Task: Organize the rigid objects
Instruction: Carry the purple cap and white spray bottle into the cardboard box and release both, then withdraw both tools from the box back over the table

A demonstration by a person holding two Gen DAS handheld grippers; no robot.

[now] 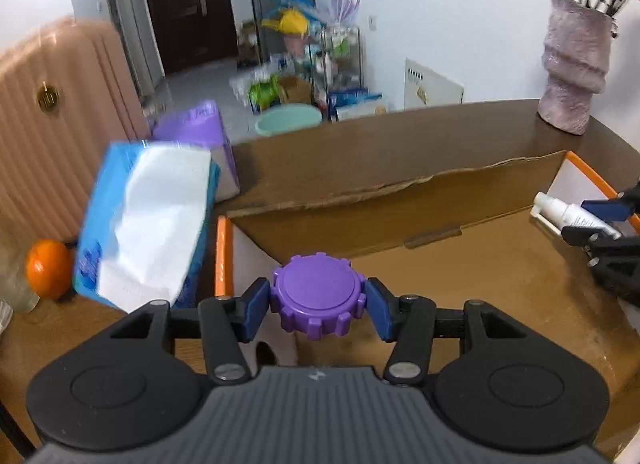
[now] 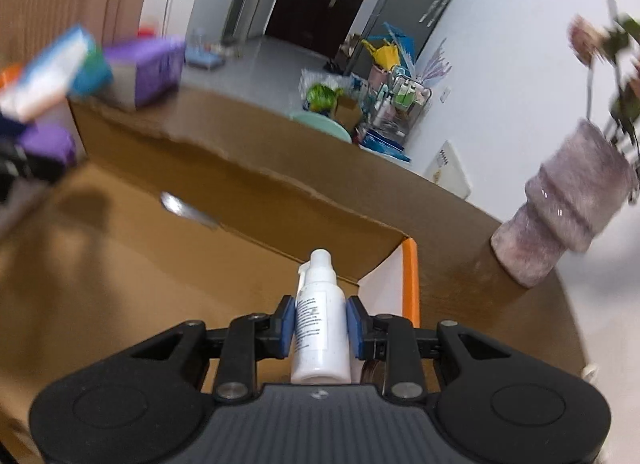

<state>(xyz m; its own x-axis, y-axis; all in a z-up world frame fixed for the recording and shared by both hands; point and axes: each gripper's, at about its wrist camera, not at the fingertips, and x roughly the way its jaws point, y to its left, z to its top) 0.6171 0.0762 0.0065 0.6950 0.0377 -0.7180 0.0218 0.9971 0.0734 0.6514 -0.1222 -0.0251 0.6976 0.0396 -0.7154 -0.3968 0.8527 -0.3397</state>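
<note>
My left gripper point(image 1: 318, 306) is shut on a purple ridged lid point(image 1: 318, 298), its blue pads pressing both sides, above the left end of an open cardboard box point(image 1: 460, 260). My right gripper point(image 2: 321, 326) is shut on a small white bottle point(image 2: 320, 328) with printed text, nozzle pointing forward, over the box's point(image 2: 120, 264) right end near its orange-edged flap point(image 2: 411, 284). From the left wrist view the right gripper point(image 1: 596, 220) and its bottle point(image 1: 564, 212) show at the far right. The purple lid point(image 2: 46, 144) appears blurred at the left in the right wrist view.
A blue tissue pack point(image 1: 144, 224) and a purple pack point(image 1: 196, 128) stand left of the box, with an orange point(image 1: 48, 274) and a pink ribbed suitcase point(image 1: 60, 124) beyond. A mauve vase point(image 1: 574, 68) with flowers sits on the brown table point(image 1: 400, 136) at the back right.
</note>
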